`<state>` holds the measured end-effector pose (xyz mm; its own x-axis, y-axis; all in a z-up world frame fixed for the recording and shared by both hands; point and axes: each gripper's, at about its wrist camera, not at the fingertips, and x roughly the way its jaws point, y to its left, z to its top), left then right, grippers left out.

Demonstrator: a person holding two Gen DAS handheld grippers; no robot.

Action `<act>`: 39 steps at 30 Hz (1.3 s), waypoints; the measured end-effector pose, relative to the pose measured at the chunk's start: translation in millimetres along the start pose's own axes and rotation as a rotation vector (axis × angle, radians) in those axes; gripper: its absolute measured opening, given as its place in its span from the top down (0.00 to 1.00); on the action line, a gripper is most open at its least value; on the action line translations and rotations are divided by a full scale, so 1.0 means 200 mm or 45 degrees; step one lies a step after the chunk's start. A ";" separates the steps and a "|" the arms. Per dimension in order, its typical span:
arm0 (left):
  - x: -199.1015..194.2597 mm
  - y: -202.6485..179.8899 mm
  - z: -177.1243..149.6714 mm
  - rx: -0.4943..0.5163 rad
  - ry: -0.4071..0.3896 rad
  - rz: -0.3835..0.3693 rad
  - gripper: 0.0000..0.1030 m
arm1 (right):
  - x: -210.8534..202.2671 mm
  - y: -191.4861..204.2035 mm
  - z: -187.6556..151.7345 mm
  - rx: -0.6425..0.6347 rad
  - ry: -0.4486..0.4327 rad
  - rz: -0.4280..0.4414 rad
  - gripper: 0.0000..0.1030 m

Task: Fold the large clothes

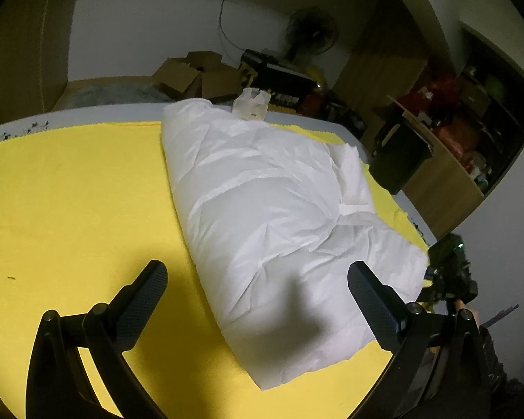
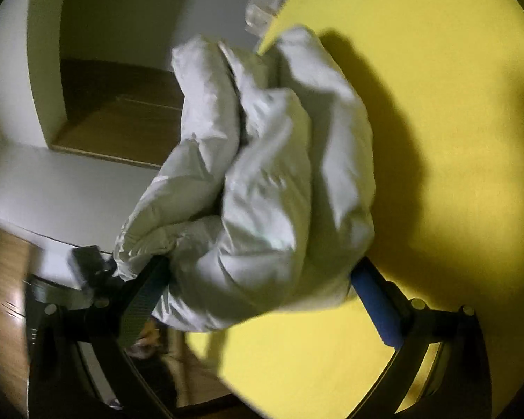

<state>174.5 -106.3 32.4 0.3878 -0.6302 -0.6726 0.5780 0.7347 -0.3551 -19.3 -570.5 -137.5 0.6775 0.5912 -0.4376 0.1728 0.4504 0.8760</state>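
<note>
A white puffy jacket lies folded into a long bundle on the yellow sheet, running from the far edge toward me. My left gripper is open and empty, hovering above the bundle's near end. In the right wrist view the jacket fills the middle, bunched in thick folds. My right gripper has its fingers wide apart around the thick end of the jacket, which is pressed between the pads and lifted off the yellow sheet.
A clear plastic bag lies at the far edge of the sheet. Cardboard boxes, a fan and a black bin stand beyond the bed. Wooden shelving is at the right.
</note>
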 end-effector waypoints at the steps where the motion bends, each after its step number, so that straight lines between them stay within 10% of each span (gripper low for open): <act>1: 0.01 0.00 0.01 -0.002 0.003 0.003 0.00 | 0.00 0.03 0.01 -0.037 -0.023 -0.031 0.00; 14: 0.09 0.08 0.01 -0.104 0.022 -0.032 0.00 | -0.08 0.07 -0.02 -0.043 -0.168 0.044 0.00; 19: 0.11 0.06 -0.01 -0.111 0.029 -0.055 0.00 | 0.02 -0.08 0.10 0.262 -0.031 -0.051 0.00; 27: 0.16 0.11 0.03 -0.124 0.044 0.004 0.00 | 0.33 -0.06 0.25 0.129 0.287 -0.106 0.00; 32: 0.23 0.21 0.16 -0.138 0.050 0.061 0.00 | 0.42 -0.04 0.26 0.068 0.349 -0.137 0.44; 36: 0.45 0.40 0.33 -0.256 0.141 -0.069 0.00 | 0.40 -0.10 0.21 0.064 0.332 -0.109 0.48; 39: 0.71 0.57 0.38 -0.406 0.401 -0.356 0.00 | 0.42 -0.09 0.19 0.046 0.323 -0.105 0.46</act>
<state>350.3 -131.1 -53.3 -0.0130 -0.7431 -0.6691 0.3625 0.6201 -0.6957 61.3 -554.5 -183.3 0.4600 0.7043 -0.5407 0.2484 0.4826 0.8399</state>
